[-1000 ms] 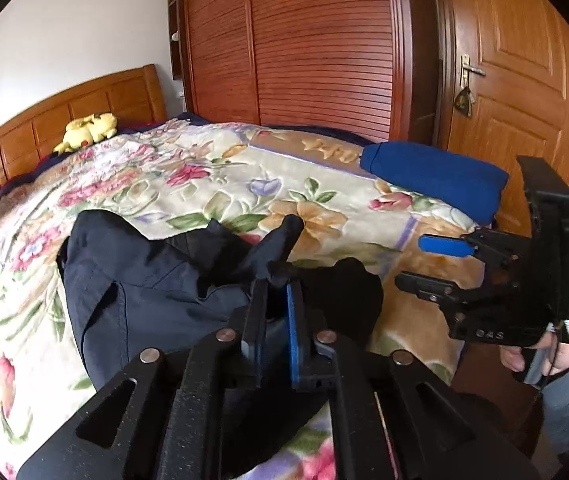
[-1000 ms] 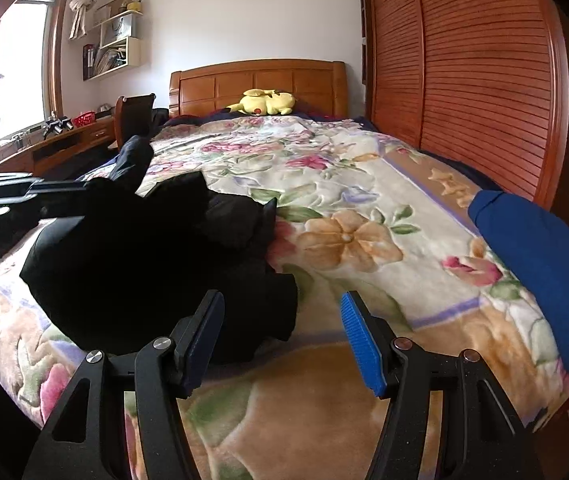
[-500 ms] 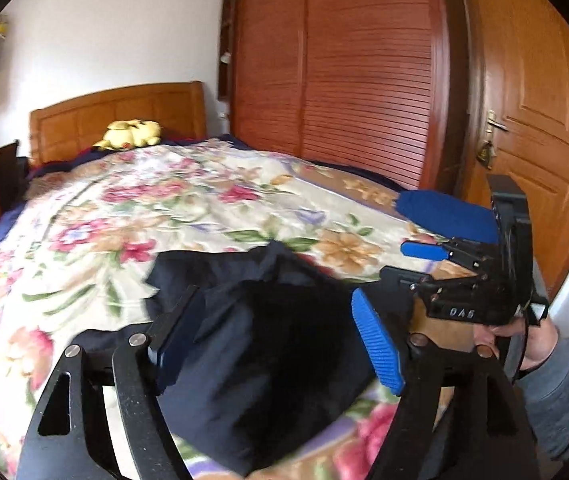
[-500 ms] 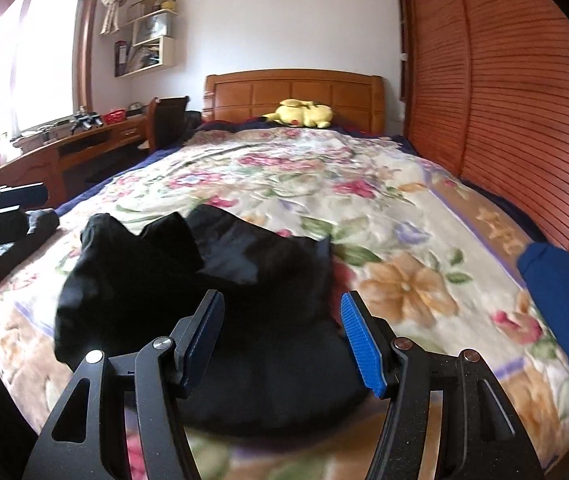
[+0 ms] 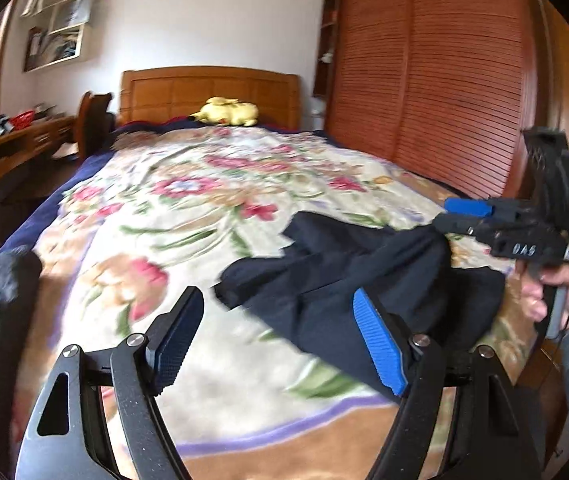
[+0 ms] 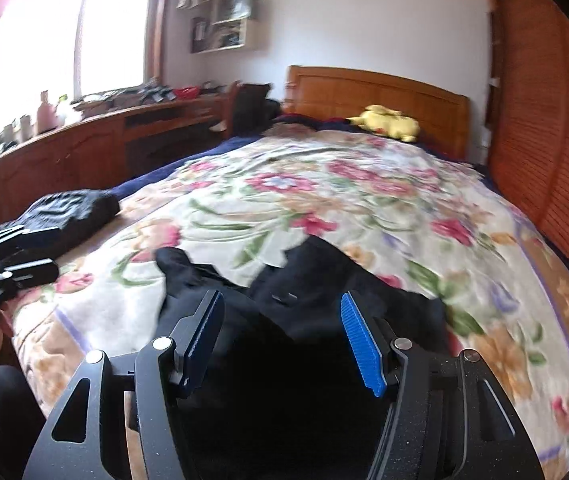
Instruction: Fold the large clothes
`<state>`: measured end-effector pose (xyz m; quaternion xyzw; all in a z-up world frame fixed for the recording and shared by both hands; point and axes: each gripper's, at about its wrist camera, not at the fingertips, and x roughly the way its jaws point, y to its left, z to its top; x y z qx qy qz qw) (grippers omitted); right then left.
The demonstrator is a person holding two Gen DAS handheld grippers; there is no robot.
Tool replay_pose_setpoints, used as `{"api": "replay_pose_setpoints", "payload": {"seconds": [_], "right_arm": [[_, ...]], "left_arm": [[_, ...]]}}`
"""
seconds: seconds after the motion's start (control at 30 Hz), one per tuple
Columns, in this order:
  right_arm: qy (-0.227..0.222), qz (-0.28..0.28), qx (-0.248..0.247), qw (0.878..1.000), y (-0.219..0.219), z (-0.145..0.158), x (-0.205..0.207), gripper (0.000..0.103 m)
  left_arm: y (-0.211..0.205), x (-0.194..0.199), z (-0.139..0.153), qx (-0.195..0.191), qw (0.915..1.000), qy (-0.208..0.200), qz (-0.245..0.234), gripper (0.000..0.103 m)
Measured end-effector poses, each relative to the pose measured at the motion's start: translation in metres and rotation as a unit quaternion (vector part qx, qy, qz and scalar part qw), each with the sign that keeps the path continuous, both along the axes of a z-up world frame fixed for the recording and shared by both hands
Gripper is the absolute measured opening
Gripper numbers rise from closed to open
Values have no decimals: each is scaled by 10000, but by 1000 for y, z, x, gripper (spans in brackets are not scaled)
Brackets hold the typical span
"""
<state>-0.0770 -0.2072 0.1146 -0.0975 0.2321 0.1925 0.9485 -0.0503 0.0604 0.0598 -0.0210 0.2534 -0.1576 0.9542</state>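
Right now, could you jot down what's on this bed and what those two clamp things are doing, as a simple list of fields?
place: bedroom, bed with floral blanket
main item: dark garment, crumpled near the foot of the bed
other clothes: black folded bundle at the bed's left edge
at headboard: yellow plush toy
left gripper: jaws just opened, nothing between them
right gripper: open above the dark garment, pads not pressing it
fold: not yet tidy
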Motion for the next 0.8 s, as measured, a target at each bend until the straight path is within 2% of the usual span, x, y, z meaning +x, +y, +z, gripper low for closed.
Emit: {"api": "replay_pose_setpoints", "payload": {"seconds": [0.17, 0.27, 0.47, 0.53, 0.57, 0.6, 0.67, 0.8], "right_arm": [[620, 564, -442, 9955, 22, -4, 27, 63], [891, 597, -719, 9916, 20, -6, 41, 63], [1398, 689, -953, 9832, 11, -16, 61, 63], [1474, 806, -1031, 9804, 16, -14, 61, 46], [1475, 917, -1049, 9792, 15, -14, 59, 24], [1377, 914, -1097, 9801, 20, -12, 59, 15], [1026, 849, -1129, 9846, 22, 1, 49, 8], [231, 412, -796, 9957, -3, 27, 17, 6]], "left_arm": [[18, -2, -15, 11, 9998, 98, 177, 78], [22, -4, -19, 49, 9997, 69, 233, 78], [26, -6, -26, 20, 9996, 131, 233, 78], [25, -5, -26, 20, 9996, 155, 225, 78], [23, -5, -27, 29, 9996, 160, 211, 78], [21, -5, -27, 44, 9997, 167, 199, 78], [17, -5, -29, 65, 9996, 184, 180, 78], [5, 0, -33, 18, 9996, 258, 91, 78]]}}
